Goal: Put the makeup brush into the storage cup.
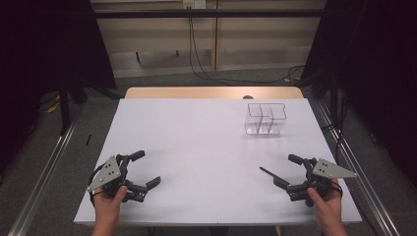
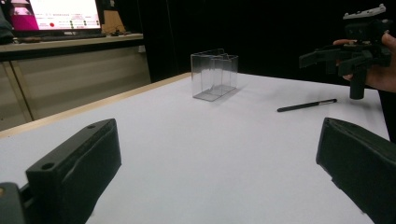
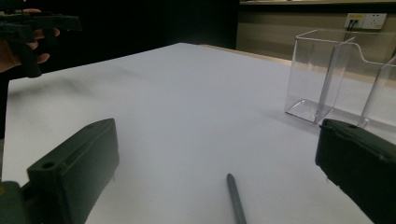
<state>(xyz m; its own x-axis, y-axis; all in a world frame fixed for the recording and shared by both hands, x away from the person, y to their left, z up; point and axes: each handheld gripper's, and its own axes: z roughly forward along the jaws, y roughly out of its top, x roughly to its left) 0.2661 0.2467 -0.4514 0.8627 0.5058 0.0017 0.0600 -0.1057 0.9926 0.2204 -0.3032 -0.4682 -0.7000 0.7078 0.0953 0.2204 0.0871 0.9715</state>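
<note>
A thin black pen [image 1: 268, 172] lies on the white table [image 1: 196, 147], just left of my right gripper [image 1: 286, 170]. That gripper is held open by a hand at the near right, its jaws wide apart on either side of the pen [image 3: 236, 198] and touching nothing. My left gripper [image 1: 147, 168] is held at the near left, also open and empty. A clear plastic organizer [image 1: 265, 118] with several compartments stands upright at the far right. From the left gripper view the organizer [image 2: 215, 74] and the pen [image 2: 306, 105] lie far ahead across bare table.
The table's wooden far edge [image 1: 211, 92] borders a floor with cables. Metal rails [image 1: 44, 172] run along both sides of the table. A lit monitor [image 2: 60, 14] stands on a counter beyond the table in the left gripper view.
</note>
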